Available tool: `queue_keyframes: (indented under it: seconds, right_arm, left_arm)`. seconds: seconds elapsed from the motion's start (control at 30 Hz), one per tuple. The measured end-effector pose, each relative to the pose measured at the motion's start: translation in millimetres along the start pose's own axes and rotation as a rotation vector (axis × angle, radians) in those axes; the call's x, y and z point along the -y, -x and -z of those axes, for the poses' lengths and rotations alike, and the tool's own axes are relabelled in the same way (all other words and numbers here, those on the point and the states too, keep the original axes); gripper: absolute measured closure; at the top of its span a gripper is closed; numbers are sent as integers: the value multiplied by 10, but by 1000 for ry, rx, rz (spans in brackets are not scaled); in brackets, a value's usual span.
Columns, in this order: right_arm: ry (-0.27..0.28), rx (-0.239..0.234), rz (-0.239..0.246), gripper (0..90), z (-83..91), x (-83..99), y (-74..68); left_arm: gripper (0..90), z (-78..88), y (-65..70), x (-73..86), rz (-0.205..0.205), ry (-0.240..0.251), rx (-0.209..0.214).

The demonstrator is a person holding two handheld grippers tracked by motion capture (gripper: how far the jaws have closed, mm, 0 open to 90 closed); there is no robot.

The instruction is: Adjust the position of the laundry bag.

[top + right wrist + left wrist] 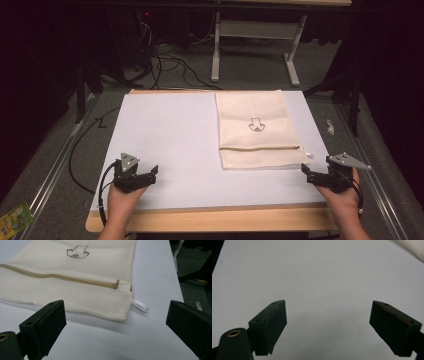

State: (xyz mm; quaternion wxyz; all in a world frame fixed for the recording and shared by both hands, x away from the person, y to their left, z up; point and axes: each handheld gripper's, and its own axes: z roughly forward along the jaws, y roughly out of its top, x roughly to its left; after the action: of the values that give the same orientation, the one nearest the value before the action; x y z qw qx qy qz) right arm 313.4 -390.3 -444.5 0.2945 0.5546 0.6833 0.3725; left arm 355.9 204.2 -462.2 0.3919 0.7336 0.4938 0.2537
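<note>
Cream mesh bag (256, 129), one, lies flat; left tool (148, 176) and right tool (309, 176) both gape empty.

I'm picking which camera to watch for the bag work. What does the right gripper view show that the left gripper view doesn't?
The right gripper view shows the cream mesh bag up close: its tan zipper with the pull near the bag's edge, a small dark drawing, and a white loop tab. The right gripper stands open just short of the bag's corner.

The left gripper view shows the open left gripper over bare white table surface, with just a sliver of the bag at its top right corner.

Both share the white surface and open, empty jaws.
</note>
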Motion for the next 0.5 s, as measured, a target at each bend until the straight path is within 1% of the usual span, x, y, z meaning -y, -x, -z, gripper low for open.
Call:
queue_keyframes:
  seconds: [0.03,0.07,0.13,0.17,0.23,0.3,0.4,0.43,0.47,0.5]
  right_arm:
    - [-4,-3,-2,29,-3,7,7]
    - [-4,-3,-2,29,-3,7,7]
    - [-6,-18,-12,29,-7,16,23]
    - [-9,-26,-25,28,-1,18,23]
    - [-4,-36,-17,29,-6,17,22]
    - [-5,-42,-7,36,-15,20,1]
    - [-10,-59,28,43,-51,24,-55]
    - [-15,-63,43,43,-66,21,-82]
    - [-15,-63,43,43,-66,21,-82]
    - [-11,-84,44,45,-99,6,-146]
  left_arm:
    - [147,13,-1,-5,7,14,10]
    - [146,13,-1,-5,7,14,10]
    - [139,33,-11,-25,30,29,41]
    - [137,38,-13,-41,51,46,54]
    - [129,41,-10,-55,65,48,67]
    - [113,38,11,-56,59,65,75]
    - [107,32,54,-58,9,81,80]
    - [107,28,62,-60,3,82,81]
    - [107,28,62,-60,3,82,81]
    - [106,24,66,-66,13,86,99]
